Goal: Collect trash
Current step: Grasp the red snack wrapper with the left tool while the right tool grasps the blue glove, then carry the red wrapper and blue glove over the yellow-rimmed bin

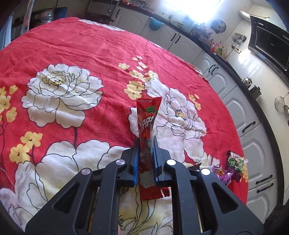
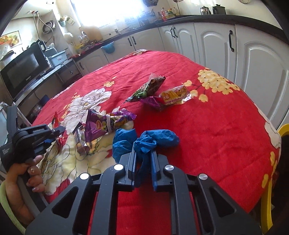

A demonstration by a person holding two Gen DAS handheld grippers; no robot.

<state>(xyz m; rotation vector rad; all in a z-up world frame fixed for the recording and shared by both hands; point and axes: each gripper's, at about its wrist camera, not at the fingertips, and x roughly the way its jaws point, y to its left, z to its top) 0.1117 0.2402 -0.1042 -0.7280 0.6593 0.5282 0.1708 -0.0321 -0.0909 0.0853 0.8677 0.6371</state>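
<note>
The left hand-held gripper [image 1: 146, 144] clamps the red wrapper [image 1: 147, 130] at frame centre; the right hand-held gripper [image 2: 143, 153] pinches the blue glove [image 2: 144, 141] on the desk [image 2: 207, 126]. Lift both straight up, keeping grips firm so neither slips.

Red snack wrapper [image 1: 147, 137]: long, crinkled, standing upright, clamped mid-length. Crumpled blue glove [image 2: 144, 142] at 6 o'clock, pinched at its bunched middle. Purple wrapper [image 2: 106, 124] at 10 o'clock of glove; green wrapper [image 2: 147, 88] and yellow wrapper [image 2: 174, 95] at 12 o'clock, lying flat.

Home kitchen: white cabinets [image 2: 213, 41], microwave [image 2: 23, 72], kettles [image 2: 205, 10], dark countertop [image 2: 198, 19].
</note>
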